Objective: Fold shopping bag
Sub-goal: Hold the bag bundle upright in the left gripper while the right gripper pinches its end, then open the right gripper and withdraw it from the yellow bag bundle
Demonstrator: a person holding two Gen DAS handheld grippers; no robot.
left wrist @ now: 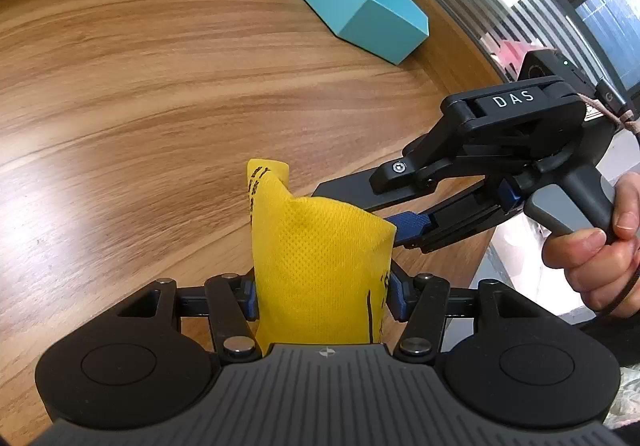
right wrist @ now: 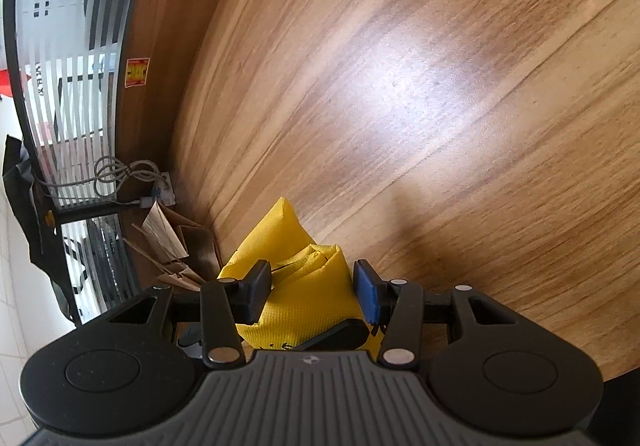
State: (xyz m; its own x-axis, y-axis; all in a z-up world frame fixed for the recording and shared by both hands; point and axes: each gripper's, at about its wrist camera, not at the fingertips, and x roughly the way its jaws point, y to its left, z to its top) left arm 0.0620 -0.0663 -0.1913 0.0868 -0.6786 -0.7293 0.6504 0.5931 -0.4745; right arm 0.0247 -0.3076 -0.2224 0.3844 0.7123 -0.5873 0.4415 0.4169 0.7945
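- We have the yellow non-woven shopping bag (left wrist: 320,254) bunched into a compact wad, lifted above the wooden counter (left wrist: 140,106) and well short of the teal hexagonal box (left wrist: 360,6) at the counter's far edge.
- Our left tongs (left wrist: 322,296) stand apart with the bag between them; their blue pads sit at the fabric's sides, and we cannot tell whether they press on it.
- Our right tongs (right wrist: 312,294) reach the bag from its side away from the box; in the right wrist view a gap shows between the blue pad and the cloth, so we judge them parted rather than clamped, though the other finger touches the fabric.
- The bag looks light, soft and floppy, with a dimpled weave that should grip well; we expect it to spring open if released.
- We would pinch across the folded layers near an edge, catching every ply, not the loose flap (left wrist: 266,174) standing up toward the box.
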